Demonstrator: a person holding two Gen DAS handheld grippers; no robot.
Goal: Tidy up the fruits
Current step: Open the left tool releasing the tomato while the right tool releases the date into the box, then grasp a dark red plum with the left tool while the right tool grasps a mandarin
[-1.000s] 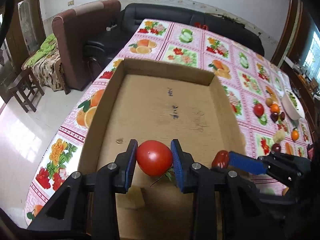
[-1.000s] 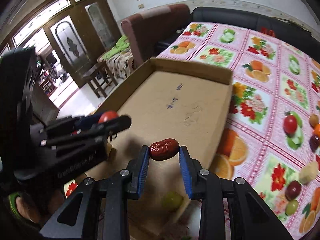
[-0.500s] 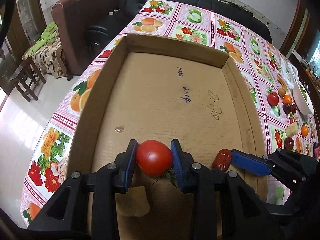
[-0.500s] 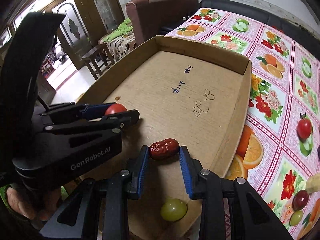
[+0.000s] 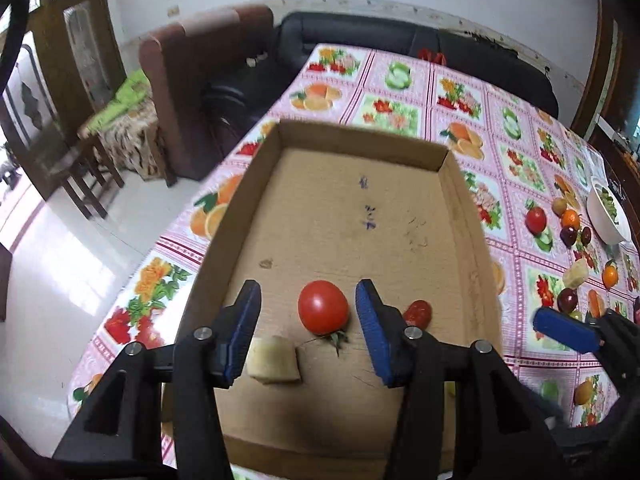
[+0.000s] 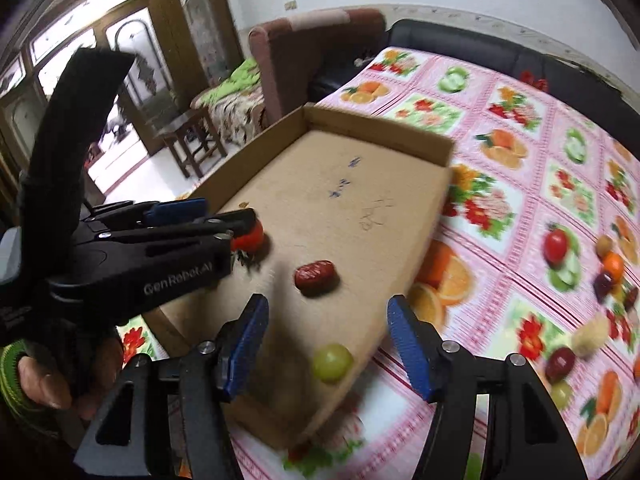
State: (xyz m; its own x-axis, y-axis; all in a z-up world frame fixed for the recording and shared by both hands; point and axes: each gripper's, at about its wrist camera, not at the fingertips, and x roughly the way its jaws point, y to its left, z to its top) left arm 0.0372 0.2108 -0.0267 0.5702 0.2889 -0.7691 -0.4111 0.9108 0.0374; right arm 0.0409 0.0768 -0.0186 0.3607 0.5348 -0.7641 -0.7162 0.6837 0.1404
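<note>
A shallow cardboard box [image 5: 352, 216] [image 6: 360, 184] lies on the fruit-print tablecloth. In it a red tomato [image 5: 323, 306] [image 6: 250, 237] rests on the floor between the fingers of my left gripper [image 5: 308, 320], whose jaws are opening and no longer touch it. A pale fruit chunk [image 5: 273, 365] lies by the left finger. A dark red date [image 6: 315, 276] [image 5: 417, 313] sits on the box floor ahead of my right gripper [image 6: 326, 336], whose jaws are opening with nothing pressed between them. A green grape [image 6: 332, 361] lies in the box between the right fingers.
Loose fruits [image 5: 570, 228] [image 6: 604, 264] lie on the tablecloth to the right of the box, beside a white bowl [image 5: 606, 216]. A brown armchair [image 5: 200, 72] and black sofa [image 5: 400, 40] stand beyond the table. A hand [image 6: 44, 376] holds the left gripper.
Both grippers have opened and drawn back a little. The tomato and the date, held before, now lie loose on the box floor.
</note>
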